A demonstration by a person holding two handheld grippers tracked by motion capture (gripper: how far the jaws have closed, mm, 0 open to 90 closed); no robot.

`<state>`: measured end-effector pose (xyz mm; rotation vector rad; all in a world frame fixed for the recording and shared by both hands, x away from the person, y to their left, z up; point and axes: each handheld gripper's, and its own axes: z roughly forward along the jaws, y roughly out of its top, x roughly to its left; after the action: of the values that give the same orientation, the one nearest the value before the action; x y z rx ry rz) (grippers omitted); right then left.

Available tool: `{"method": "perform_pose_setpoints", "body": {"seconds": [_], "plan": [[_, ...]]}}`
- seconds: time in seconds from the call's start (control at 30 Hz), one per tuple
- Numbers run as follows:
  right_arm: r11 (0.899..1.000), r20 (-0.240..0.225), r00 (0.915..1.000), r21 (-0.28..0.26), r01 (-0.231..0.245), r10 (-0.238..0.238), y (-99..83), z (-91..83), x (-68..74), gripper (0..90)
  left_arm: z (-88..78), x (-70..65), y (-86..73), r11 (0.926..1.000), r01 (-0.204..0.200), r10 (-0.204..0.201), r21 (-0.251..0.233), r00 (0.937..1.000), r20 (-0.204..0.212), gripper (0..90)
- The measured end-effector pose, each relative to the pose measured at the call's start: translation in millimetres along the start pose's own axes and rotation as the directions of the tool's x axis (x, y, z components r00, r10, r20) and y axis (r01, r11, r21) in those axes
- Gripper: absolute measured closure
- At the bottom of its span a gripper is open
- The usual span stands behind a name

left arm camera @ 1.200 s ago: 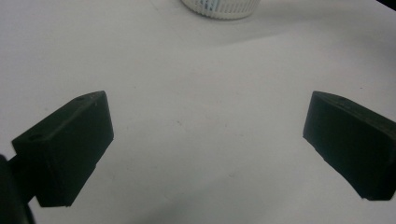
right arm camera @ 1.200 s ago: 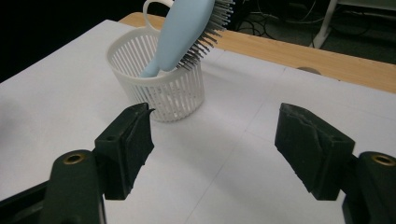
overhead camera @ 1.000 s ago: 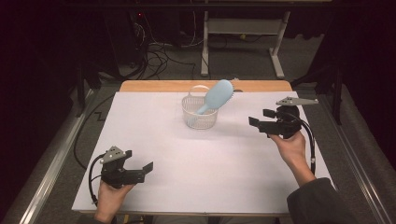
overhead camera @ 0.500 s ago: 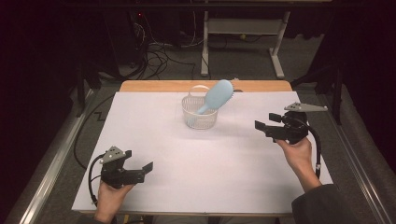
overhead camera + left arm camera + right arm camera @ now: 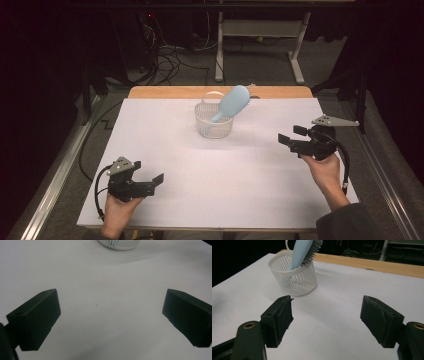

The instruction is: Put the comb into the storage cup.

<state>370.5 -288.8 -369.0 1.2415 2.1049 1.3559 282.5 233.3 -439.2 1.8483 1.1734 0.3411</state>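
The jaws of our right gripper (image 5: pixel 290 141) stand spread with nothing between them, and they have just been opening a little. We hold it level above the white tabletop (image 5: pixel 250 180) at the right side, aimed toward the white basket (image 5: pixel 214 121). The blue hairbrush (image 5: pixel 231 103) stands tilted in that basket, handle down, well apart from these jaws and ahead of them to their left. Our left gripper (image 5: pixel 154 182) sits low near the front edge, jaws spread and empty.
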Motion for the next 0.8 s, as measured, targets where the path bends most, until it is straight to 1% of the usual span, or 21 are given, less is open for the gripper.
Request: {"method": "perform_pose_setpoints", "body": {"seconds": [0.13,0.33,0.8], "plan": [[1.000,0.009,0.9999,-0.010,-0.007,0.007,-4.7,-4.1,-2.3,24.8,0.4,-0.2,0.1,1.0000,0.001,-0.001,0.000,1.0000,0.002,1.0],[1.000,0.025,0.9997,-0.013,-0.005,0.006,-11.0,-8.8,-3.7,23.8,0.8,-0.1,0.0,1.0000,0.002,-0.002,0.000,1.0000,0.002,1.0],[0.999,0.025,0.9995,-0.030,-0.017,0.018,-23.9,-19.7,-6.5,22.2,1.2,-0.2,0.0,1.0000,0.003,-0.003,0.000,1.0000,0.001,1.0]]}}
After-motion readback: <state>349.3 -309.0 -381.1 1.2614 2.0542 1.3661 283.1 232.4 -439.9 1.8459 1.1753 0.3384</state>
